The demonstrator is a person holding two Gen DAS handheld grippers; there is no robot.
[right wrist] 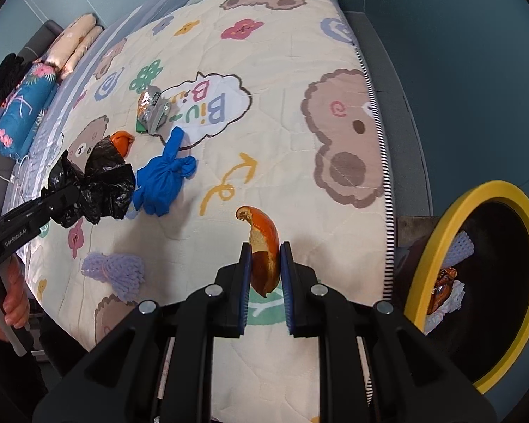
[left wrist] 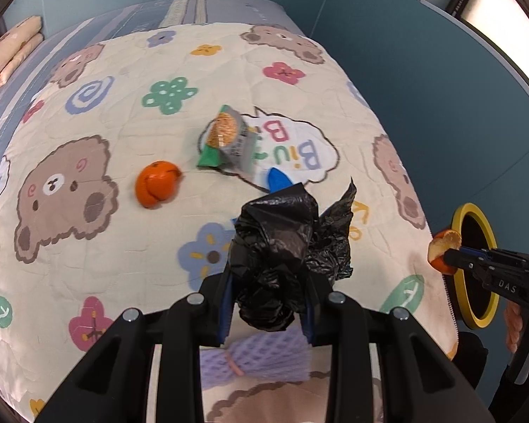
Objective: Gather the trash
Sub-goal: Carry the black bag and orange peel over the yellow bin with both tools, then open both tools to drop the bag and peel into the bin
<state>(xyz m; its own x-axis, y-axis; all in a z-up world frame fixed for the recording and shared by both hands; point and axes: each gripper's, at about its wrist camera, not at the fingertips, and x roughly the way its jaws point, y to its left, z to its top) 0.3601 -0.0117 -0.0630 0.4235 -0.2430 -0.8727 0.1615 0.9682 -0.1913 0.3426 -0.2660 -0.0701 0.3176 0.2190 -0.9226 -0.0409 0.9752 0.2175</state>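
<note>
Left gripper: the black two-finger left gripper [left wrist: 268, 303] was clamped on a crumpled black plastic bag [left wrist: 285, 246], its blue-lined pads pressing the wad from both sides above the bed.
Right gripper: the black two-finger right gripper [right wrist: 266, 282] was closed tight on a curved piece of orange peel [right wrist: 262, 246], the peel standing upright between the pads, held over the quilt's edge.
Hands: a person's hand [right wrist: 8, 292] gripped the left gripper's handle at the bed's near side; part of the other hand [left wrist: 515, 320] showed below the right gripper.
Near the left gripper: a lilac foam fruit net tied with a band [left wrist: 254, 359] lay on the quilt just under the fingers; a knotted blue rubber glove [right wrist: 164, 176] lay just beside the bag.
Further out: a hollow orange peel shell [left wrist: 157, 183] lay apart from the glove; a crumpled green-and-silver snack wrapper [left wrist: 225, 139] lay beyond it, on the edge of a printed speech bubble.
Surface: a cream quilted bedspread with bears and flowers [right wrist: 292, 53] covered the bed.
Bin: a black bin with a yellow round rim [right wrist: 451, 218] stood beside the bed, near the right gripper, holding a white foam net, tissue and a shiny wrapper.
Far end: folded peach pillows [left wrist: 17, 49] and a blue floral roll [right wrist: 24, 112] lay at the bed's head.
</note>
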